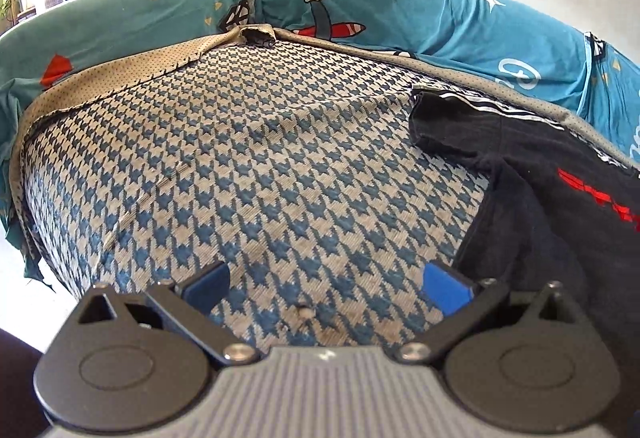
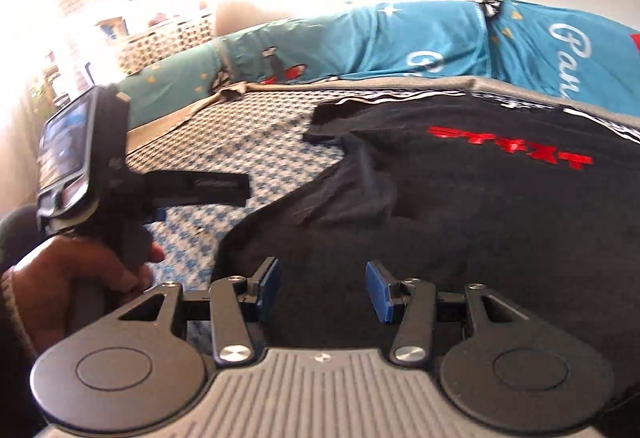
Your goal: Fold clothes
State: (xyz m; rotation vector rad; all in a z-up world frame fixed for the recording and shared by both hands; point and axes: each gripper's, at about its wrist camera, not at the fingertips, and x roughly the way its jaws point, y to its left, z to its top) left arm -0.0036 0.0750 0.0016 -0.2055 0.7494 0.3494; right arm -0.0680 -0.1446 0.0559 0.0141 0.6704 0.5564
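Lying apparently beneath right claw [image 2: 323,290]: black shirt [image 2: 460,197]

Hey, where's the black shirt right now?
The black shirt lies spread on the houndstooth mat, on the right in both wrist views, its top edge against the teal bedding, under the right gripper.

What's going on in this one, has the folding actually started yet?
Not yet, by the look of it. A person holds tongs in each hand over a bed with a blue-and-white houndstooth mat. A black T-shirt with red lettering lies spread on the mat, one sleeve rumpled. The right tongs hover open above the shirt's near part, gripping nothing. The left tongs are open too, over bare mat beside the shirt's edge; the person's left hand shows in the right wrist view.
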